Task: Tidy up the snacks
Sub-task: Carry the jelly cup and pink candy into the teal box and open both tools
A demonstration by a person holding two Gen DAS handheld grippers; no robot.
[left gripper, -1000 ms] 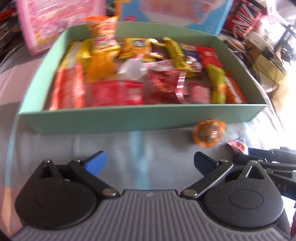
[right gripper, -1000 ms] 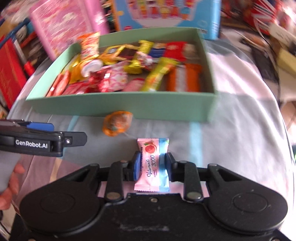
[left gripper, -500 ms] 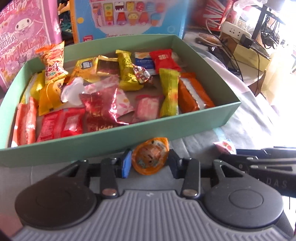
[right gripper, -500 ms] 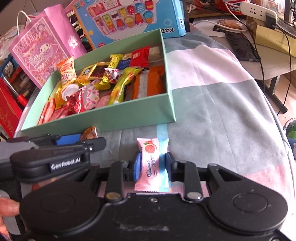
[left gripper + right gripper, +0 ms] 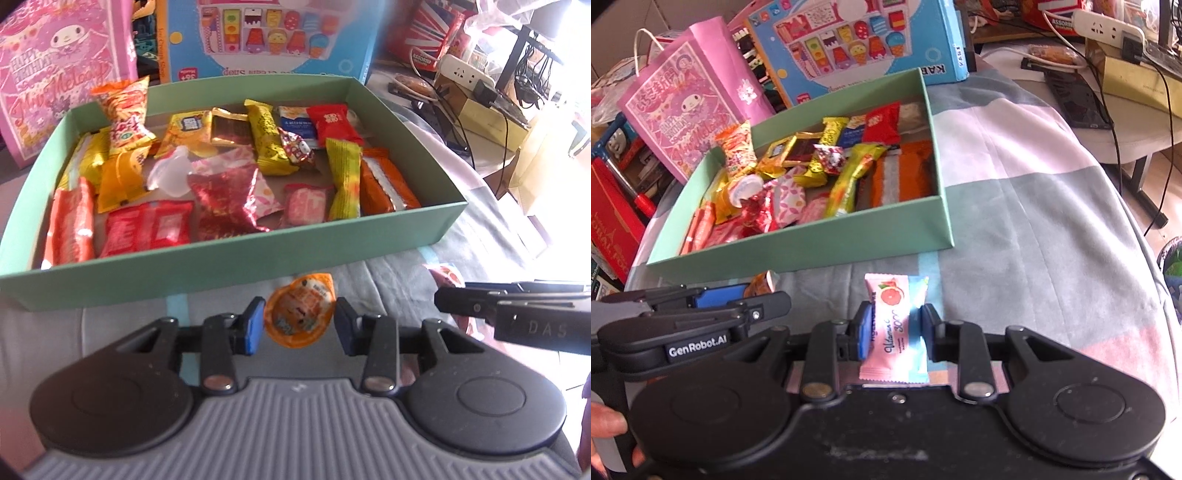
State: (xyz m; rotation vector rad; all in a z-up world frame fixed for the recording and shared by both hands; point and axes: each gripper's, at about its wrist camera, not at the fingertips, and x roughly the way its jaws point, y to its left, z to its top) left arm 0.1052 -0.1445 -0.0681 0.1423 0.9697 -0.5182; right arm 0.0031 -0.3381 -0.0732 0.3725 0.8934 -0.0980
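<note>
A mint green box (image 5: pixel 236 258) (image 5: pixel 812 243) holds several wrapped snacks. My left gripper (image 5: pixel 299 325) is shut on a round orange jelly cup (image 5: pixel 299 314), held just in front of the box's near wall. In the right wrist view the left gripper shows at the lower left with part of the orange cup (image 5: pixel 761 286) visible. My right gripper (image 5: pixel 894 328) is shut on a pink and blue Vitamin C sachet (image 5: pixel 894 325), held above the cloth in front of the box. The right gripper's arm shows at the right of the left wrist view.
A grey, pink and blue cloth (image 5: pixel 1034 221) covers the table. Behind the box stand a pink gift bag (image 5: pixel 55 74) and a blue toy box (image 5: pixel 266 37). At the right are a power strip (image 5: pixel 465 70), cables and a dark phone (image 5: pixel 1078 99).
My left gripper went from open to shut on the orange jelly cup and lifted it. Both grippers rose and pulled back from the box. The right gripper kept hold of the sachet.
</note>
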